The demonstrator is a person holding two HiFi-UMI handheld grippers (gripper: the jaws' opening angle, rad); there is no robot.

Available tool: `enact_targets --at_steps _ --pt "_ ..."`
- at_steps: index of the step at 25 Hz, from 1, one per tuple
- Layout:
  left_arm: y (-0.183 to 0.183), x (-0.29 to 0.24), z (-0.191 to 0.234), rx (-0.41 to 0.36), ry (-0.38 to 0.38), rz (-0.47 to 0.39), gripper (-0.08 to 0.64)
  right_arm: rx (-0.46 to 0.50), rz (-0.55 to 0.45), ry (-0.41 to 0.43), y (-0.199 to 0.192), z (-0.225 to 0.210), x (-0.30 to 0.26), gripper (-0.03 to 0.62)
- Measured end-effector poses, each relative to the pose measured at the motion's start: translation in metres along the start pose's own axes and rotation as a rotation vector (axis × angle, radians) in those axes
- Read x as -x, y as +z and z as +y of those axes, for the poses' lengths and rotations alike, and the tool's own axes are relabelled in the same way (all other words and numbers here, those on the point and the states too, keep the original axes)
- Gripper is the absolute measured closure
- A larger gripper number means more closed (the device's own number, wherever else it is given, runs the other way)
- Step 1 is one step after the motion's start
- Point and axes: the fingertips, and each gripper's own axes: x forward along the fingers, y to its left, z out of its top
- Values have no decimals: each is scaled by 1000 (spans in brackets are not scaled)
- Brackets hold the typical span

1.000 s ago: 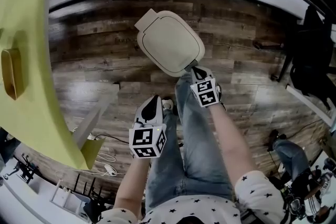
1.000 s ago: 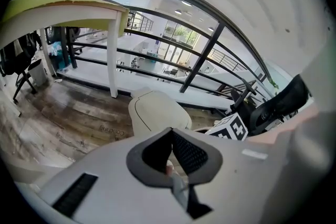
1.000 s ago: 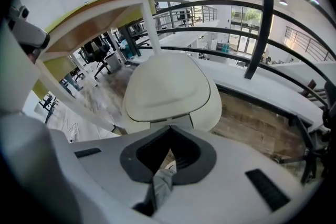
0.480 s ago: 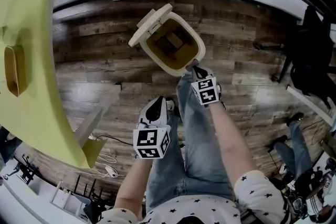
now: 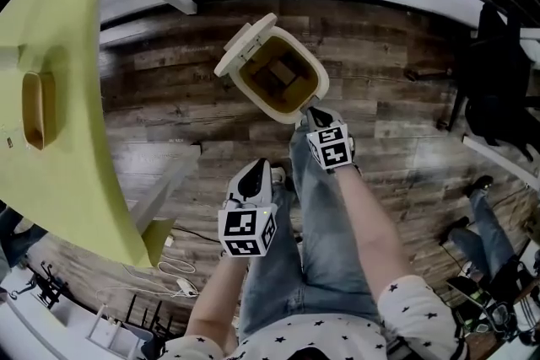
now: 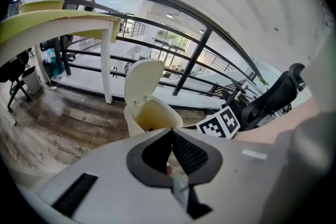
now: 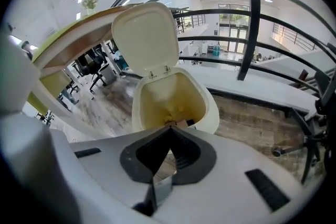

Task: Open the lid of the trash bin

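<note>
Wood floor [image 5: 152,97], cream trash bin [image 5: 320,82], lid [image 5: 244,44] upright

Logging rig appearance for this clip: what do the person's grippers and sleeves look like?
Both the left gripper and right gripper have white shells with a dark ribbed lining at the jaws. Each carries a cube of black-and-white square markers. The person wears short white sleeves printed with black stars.
</note>
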Motion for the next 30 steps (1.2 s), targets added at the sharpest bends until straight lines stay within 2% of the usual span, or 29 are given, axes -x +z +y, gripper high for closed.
enact_targets --at_steps 14,30 --pt "12 76 -8 -60 -21 -63 549 -38 -175 -52 38 48 97 598" --pt "27 164 -33 -122 -63 -130 549 20 -334 -58 69 128 237 598"
